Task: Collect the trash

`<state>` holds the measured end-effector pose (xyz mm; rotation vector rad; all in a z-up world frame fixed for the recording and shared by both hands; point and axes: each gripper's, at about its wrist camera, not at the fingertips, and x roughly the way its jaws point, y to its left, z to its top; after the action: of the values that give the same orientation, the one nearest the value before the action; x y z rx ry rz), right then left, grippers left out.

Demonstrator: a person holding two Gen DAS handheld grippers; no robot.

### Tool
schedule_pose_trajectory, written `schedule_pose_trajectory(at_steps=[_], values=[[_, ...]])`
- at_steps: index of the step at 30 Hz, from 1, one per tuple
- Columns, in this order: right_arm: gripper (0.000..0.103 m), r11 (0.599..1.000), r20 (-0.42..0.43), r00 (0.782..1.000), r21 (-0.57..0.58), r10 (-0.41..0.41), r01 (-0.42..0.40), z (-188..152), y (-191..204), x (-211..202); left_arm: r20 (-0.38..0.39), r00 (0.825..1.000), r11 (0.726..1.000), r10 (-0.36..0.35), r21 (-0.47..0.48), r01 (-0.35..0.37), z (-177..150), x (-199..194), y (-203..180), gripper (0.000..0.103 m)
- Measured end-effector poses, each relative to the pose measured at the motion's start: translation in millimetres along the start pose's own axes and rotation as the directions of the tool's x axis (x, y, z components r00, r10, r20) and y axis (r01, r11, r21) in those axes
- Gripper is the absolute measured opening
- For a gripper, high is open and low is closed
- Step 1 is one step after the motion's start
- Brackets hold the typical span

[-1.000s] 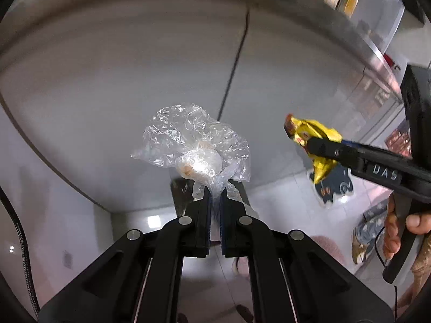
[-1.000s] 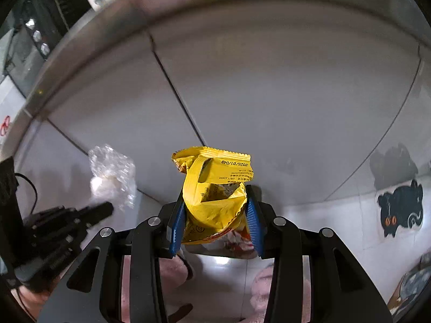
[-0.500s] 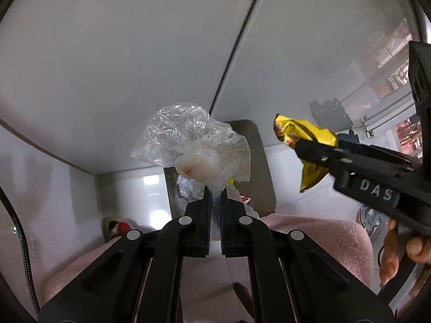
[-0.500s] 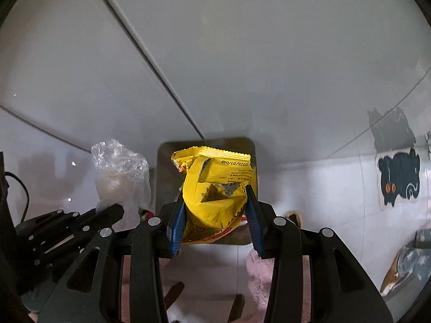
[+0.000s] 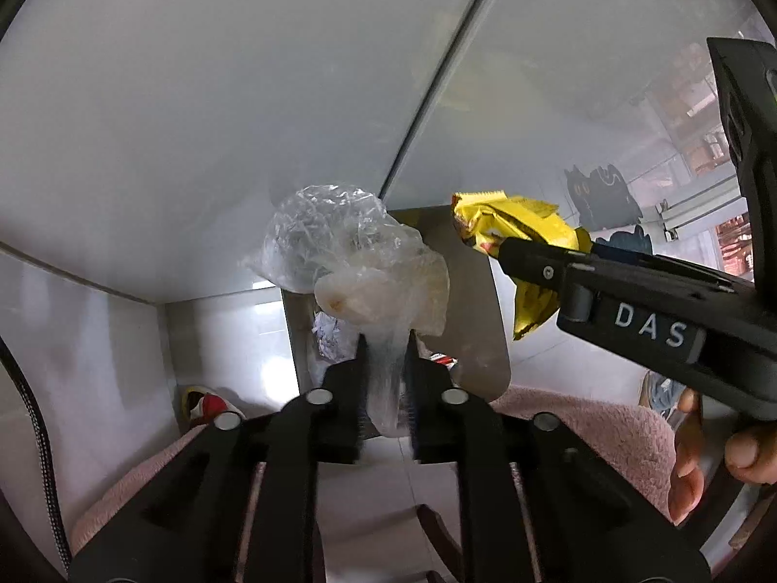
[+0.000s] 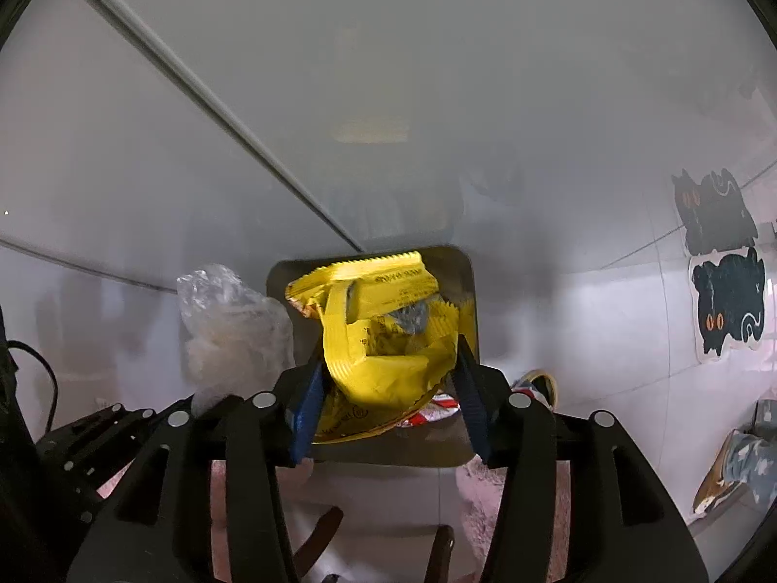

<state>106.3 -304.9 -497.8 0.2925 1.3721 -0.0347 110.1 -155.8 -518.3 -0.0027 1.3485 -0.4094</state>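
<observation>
My left gripper (image 5: 387, 342) points down over a square metal bin (image 5: 478, 320). A crumpled clear plastic bag (image 5: 349, 252) stands above its fingertips. The bag's tail hangs loosely in the gap as the jaws are opening. My right gripper (image 6: 386, 381) also hangs over the bin (image 6: 466, 282). Its jaws are opening too, but both blue pads (image 6: 306, 403) still touch the yellow snack wrapper (image 6: 383, 335) between them. In the left wrist view the right gripper (image 5: 502, 250) comes in from the right with the wrapper (image 5: 524, 228). Foil (image 5: 330, 340) and a red-and-white wrapper (image 6: 437, 410) lie inside the bin.
White cabinet fronts with a dark seam (image 6: 218, 107) rise behind the bin. Pink fluffy fabric (image 5: 607, 427) lies at the near side of the bin. Black cat stickers (image 6: 728, 311) show on the pale tiled floor at right. A red and yellow object (image 5: 209, 403) lies left of the bin.
Both grippers sank and tipped down toward the bin, which came into view beneath them. Both pairs of jaws have widened. The bag's tail now hangs loose between the left fingers.
</observation>
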Motion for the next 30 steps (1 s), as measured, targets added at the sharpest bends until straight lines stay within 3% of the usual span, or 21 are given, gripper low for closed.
schedule_pose_trajectory(at_steps=[6, 10, 14, 16, 18, 24, 30], values=[[0.062, 1.000, 0.035, 0.999, -0.005, -0.004, 0.004, 4, 4, -15, 0.040, 0.999, 1.000, 0.000, -0.002, 0.000, 0, -14, -3, 0.038], [0.068, 1.000, 0.065, 0.998, -0.003, -0.007, 0.007, 4, 8, -32, 0.078, 0.997, 1.000, 0.007, 0.000, -0.007, -3, -34, -5, 0.045], [0.088, 1.000, 0.116, 0.993, 0.014, -0.015, 0.013, 3, 11, -59, 0.133, 0.991, 1.000, 0.029, -0.001, -0.029, -8, -64, -7, 0.062], [0.091, 1.000, 0.144, 0.989, 0.017, -0.017, 0.015, 1, 13, -75, 0.166, 0.985, 0.999, 0.041, 0.007, -0.043, -7, -82, -6, 0.069], [0.100, 1.000, 0.176, 0.984, 0.020, -0.016, 0.013, -1, 12, -94, 0.204, 0.977, 0.998, 0.056, 0.010, -0.059, -10, -100, -8, 0.077], [0.100, 1.000, 0.290, 0.957, 0.018, -0.018, 0.013, -17, 17, -156, 0.320, 0.944, 0.995, 0.085, 0.022, -0.097, -25, -165, -4, 0.092], [0.100, 0.999, 0.401, 0.915, -0.014, -0.036, 0.045, -36, 30, -216, 0.421, 0.902, 0.994, 0.094, 0.006, -0.107, -37, -229, -9, 0.095]])
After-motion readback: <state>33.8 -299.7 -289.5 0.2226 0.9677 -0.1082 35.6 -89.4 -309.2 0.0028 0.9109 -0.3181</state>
